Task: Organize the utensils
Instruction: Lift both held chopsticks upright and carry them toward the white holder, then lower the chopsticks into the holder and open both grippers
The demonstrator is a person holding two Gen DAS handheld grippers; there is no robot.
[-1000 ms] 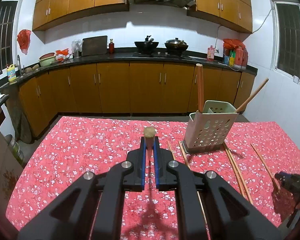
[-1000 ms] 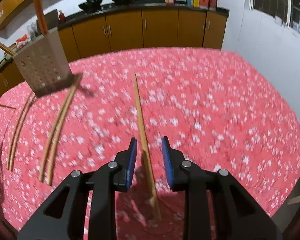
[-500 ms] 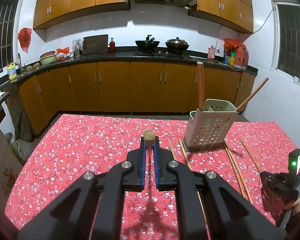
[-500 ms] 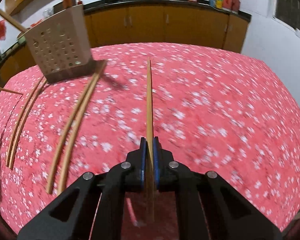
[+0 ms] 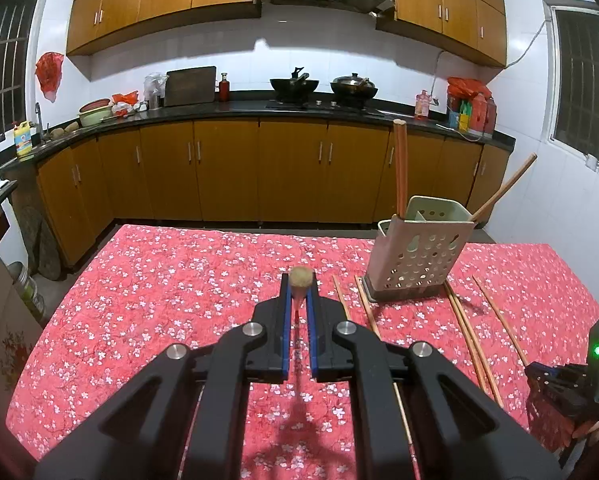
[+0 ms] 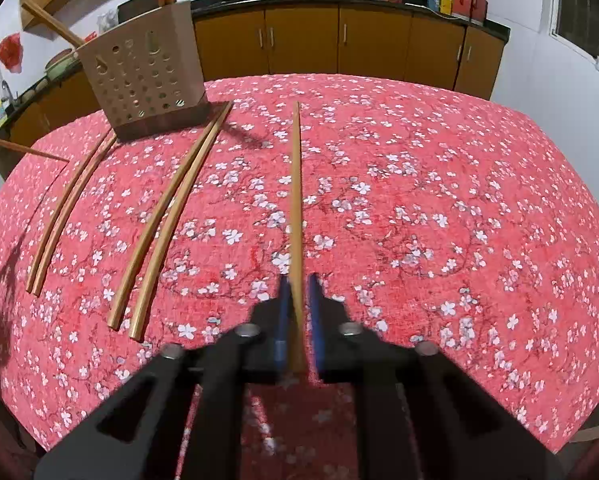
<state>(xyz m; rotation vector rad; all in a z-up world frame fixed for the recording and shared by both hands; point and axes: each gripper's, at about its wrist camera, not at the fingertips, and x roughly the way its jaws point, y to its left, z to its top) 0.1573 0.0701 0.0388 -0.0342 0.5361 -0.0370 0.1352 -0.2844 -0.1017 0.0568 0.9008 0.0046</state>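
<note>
Pointing steeply down, right gripper (image 6: 298,300) clamps a chopstick (image 6: 296,184) over tablecloth (image 6: 439,200).

A holder (image 6: 143,76) stands on the table (image 6: 439,184), toward its far side, with two sticks (image 5: 400,168) standing in it. In the right wrist view, two chopstick pairs lie on the table before the holder: one pair (image 6: 65,216) to the left, another pair (image 6: 167,224) to its right, their far ends by the holder's base. Right of both, a single chopstick (image 6: 296,200) runs from the right tongs (image 6: 298,312) away across the table. Behind the table runs a counter (image 5: 259,110) with two pans (image 5: 323,84) on it.
</note>
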